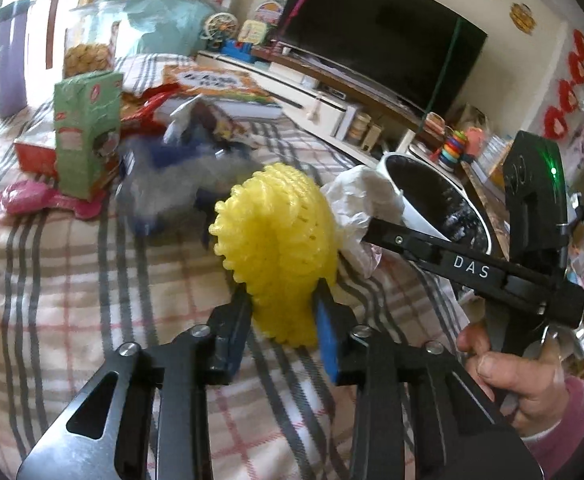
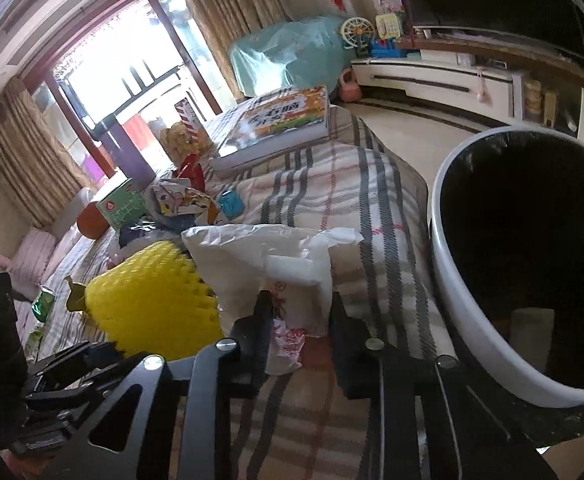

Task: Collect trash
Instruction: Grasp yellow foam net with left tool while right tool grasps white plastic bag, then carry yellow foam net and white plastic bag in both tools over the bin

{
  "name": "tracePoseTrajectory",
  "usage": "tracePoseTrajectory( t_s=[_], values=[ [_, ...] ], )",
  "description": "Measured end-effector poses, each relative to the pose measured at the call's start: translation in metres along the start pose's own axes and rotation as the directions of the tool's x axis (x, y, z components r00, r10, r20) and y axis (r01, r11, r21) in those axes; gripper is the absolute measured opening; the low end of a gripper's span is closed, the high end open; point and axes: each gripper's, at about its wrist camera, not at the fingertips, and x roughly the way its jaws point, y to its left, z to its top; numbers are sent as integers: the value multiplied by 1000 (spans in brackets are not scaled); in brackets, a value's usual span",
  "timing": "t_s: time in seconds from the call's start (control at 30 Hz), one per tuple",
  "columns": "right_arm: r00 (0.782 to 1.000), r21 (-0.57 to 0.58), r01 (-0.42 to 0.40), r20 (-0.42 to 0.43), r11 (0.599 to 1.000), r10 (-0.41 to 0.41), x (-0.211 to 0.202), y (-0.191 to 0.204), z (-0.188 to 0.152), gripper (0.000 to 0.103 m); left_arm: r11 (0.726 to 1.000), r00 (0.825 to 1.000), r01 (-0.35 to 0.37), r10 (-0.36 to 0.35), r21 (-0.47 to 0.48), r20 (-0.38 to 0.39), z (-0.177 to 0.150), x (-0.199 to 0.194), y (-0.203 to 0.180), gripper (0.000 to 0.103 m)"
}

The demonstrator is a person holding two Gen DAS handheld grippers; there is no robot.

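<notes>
Jaws on your left gripper [image 1: 282, 318] were pressed against both sides of the yellow foam net [image 1: 278, 248], holding it at frame centre in the left wrist view, just above the plaid cloth [image 1: 92, 292]. Your right gripper [image 2: 297, 320] had its jaws set narrow around the white plastic bag [image 2: 276, 256], which filled the gap between them; whether they actually pinched it, you could not tell from these views. In the right wrist view the net [image 2: 152, 300] sat at lower left, touching the bag's left edge. The white bin [image 2: 463, 320] with its black liner stood at the right of that frame, just beside the cloth's edge and near the bag. In the left wrist view the bin [image 1: 395, 196] showed right of centre behind the bag [image 1: 355, 208], with your right hand [image 1: 523, 380] at lower right. More wrappers lay at upper left: a green carton [image 1: 86, 136] stood upright, a pink wrapper [image 1: 24, 200] lay beside it, and a thick book [image 2: 280, 128] rested further back on the cloth.
</notes>
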Motion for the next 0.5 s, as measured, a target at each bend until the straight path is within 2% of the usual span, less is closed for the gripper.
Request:
tracePoseTrajectory(
  t_s=[0.27, 0.5],
  values=[
    [999, 51, -33, 39, 998, 31, -27, -4, -9, 24, 1000, 999, 30, -30, 0, 17, -1, -13, -4, 23],
    [996, 89, -13, 92, 996, 5, -60, -18, -9, 24, 997, 997, 66, -67, 44, 29, 6, -16, -31, 23]
  ],
)
